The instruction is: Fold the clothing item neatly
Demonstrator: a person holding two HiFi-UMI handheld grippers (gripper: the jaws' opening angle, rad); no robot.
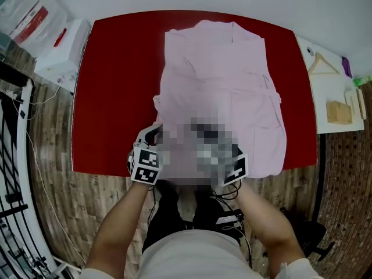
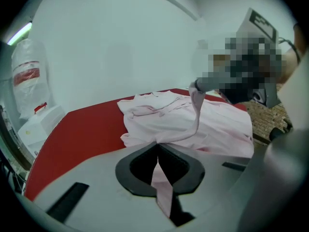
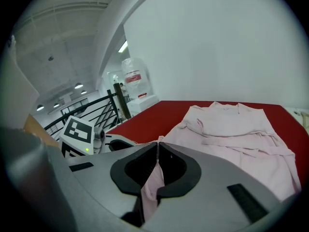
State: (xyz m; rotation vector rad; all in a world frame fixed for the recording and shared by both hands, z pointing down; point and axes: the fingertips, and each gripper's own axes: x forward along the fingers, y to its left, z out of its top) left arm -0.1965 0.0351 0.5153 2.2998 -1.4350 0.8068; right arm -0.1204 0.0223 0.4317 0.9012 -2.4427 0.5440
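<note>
- Head view: pink garment (image 1: 221, 92) spread on the red table (image 1: 110, 97), running from the centre toward 12 o'clock. Its collar end is close to the far edge, and its near hem is at 6 o'clock by the person's body.
- Left gripper (image 2: 157, 146): tongs pressed together, pinching a narrow fold of the pink hem.
- Right gripper (image 3: 158, 146): tongs pressed together, pinching pink cloth at the same near hem, just beside the left one.
- Between the two: a strip of cloth hangs in a slack loop.
- Risk, grip: both bites look thin. A pull toward 12 o'clock could slip the hem out of either pinch.
- Risk, alignment: if the hands travel unevenly, the fold would likely skew. The rumpled waist area may bunch under it.
- Risk, drag: the corner at 5 o'clock reaches the near table edge and may trail or catch.
- Open room: wide bare red toward 9 o'clock, a narrower band at 3 o'clock, little beyond the collar.
- Surroundings: white boxes (image 1: 58, 45) at 10 o'clock and a wooden hanger (image 1: 322, 65) at 2 o'clock, both well apart from the garment.
</note>
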